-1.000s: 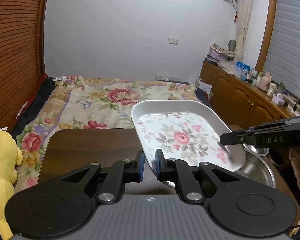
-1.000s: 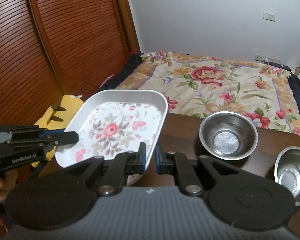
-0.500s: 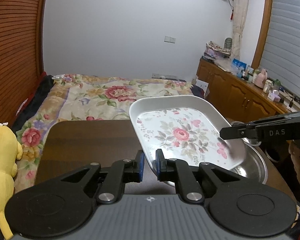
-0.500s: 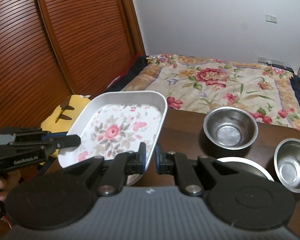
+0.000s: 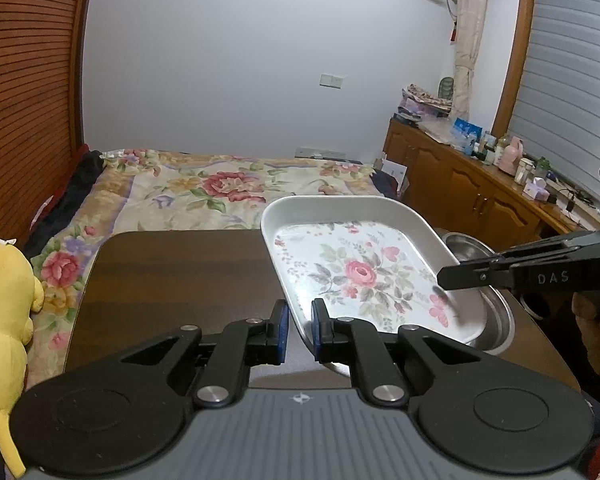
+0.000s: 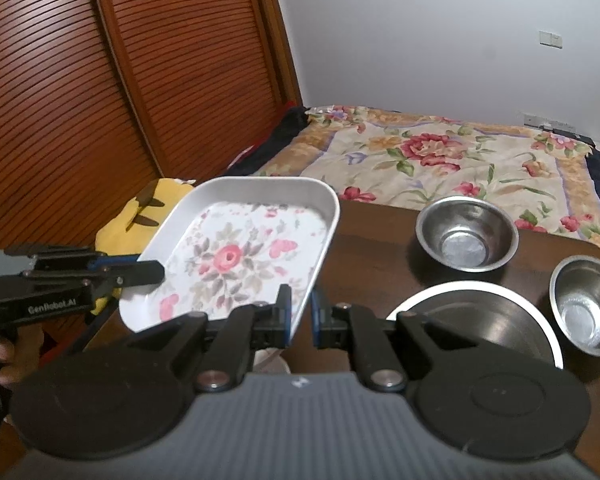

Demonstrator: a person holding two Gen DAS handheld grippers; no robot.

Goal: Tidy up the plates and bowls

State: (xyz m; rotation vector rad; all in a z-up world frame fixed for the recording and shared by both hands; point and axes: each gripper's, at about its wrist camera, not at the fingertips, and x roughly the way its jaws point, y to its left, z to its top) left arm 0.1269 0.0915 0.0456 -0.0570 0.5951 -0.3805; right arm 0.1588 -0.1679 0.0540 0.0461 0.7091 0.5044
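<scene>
Tray (image 5: 364, 276) looks rigid, light and slick-rimmed; left gripper (image 5: 299, 326) and right gripper (image 6: 300, 316) each stand clamped on opposite rim edges, sharing its weight.

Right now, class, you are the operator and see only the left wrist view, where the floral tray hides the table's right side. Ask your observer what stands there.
Observer: Two small steel bowls, a far bowl and a near bowl, both right of the floral tray.
Operator: Do they touch?
Observer: No. They stand apart, both upright and empty.
Operator: Anything else there?
Observer: A wide steel dish lies on the table, in front of the far bowl and left of the near bowl.
</scene>
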